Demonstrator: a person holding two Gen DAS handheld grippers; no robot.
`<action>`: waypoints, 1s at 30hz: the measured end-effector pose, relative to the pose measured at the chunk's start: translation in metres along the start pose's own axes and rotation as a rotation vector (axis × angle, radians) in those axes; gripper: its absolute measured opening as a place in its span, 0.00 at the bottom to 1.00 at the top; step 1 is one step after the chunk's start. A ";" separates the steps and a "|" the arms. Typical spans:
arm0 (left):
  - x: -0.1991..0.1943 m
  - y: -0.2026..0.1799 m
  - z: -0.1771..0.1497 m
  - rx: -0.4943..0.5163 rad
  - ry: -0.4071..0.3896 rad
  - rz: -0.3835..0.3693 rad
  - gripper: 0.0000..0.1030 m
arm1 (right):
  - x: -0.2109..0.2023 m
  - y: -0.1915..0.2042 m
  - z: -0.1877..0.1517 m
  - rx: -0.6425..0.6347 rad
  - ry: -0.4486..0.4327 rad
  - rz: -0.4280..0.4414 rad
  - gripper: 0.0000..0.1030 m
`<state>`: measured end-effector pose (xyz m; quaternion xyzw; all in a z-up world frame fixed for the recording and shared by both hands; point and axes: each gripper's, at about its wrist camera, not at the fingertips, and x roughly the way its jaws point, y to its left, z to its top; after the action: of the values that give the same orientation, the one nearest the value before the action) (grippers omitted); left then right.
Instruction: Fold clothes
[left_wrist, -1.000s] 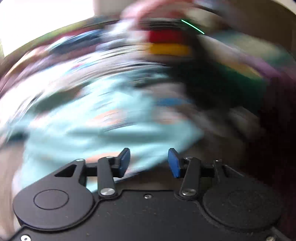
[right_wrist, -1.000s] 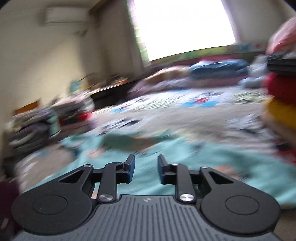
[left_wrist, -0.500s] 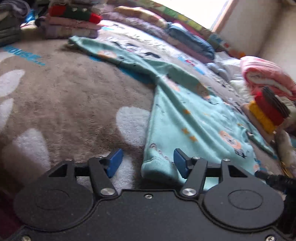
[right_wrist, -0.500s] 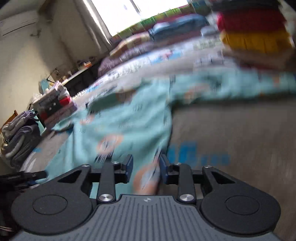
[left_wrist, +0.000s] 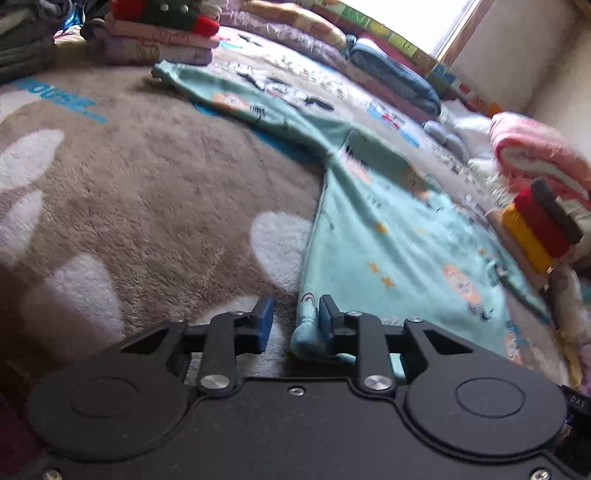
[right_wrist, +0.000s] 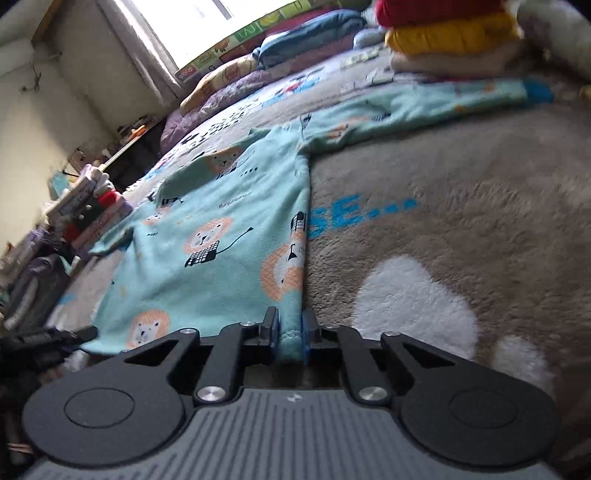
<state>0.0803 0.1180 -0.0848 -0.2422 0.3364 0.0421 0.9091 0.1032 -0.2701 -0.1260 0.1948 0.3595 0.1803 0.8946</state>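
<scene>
Right tongs (right_wrist: 290, 328) pinch the shirt (right_wrist: 221, 229) hem corner; left tongs (left_wrist: 291, 321) gape around the other corner, unclosed. The shirt runs lengthwise away from both.

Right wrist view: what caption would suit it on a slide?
Right gripper pinching the hem corner of a teal lion-print pajama top spread flat on a brown plush rug.

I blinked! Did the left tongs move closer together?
Yes. The left tongs have narrowed around the teal shirt's hem corner, though a gap remains beside the left pad; the rug's white patch stays put.
</scene>
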 end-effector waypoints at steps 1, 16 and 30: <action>-0.002 -0.001 0.002 0.006 -0.013 0.001 0.26 | -0.005 0.005 0.000 -0.026 -0.029 -0.013 0.21; 0.017 0.020 0.072 -0.070 -0.145 0.015 0.38 | 0.035 0.076 0.025 -0.361 -0.147 0.079 0.28; 0.104 -0.058 0.183 0.511 -0.072 -0.187 0.38 | 0.118 0.126 0.082 -0.460 -0.051 0.160 0.28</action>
<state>0.2822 0.1437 -0.0065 -0.0333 0.2798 -0.1198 0.9520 0.2184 -0.1255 -0.0791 0.0184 0.2699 0.3225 0.9071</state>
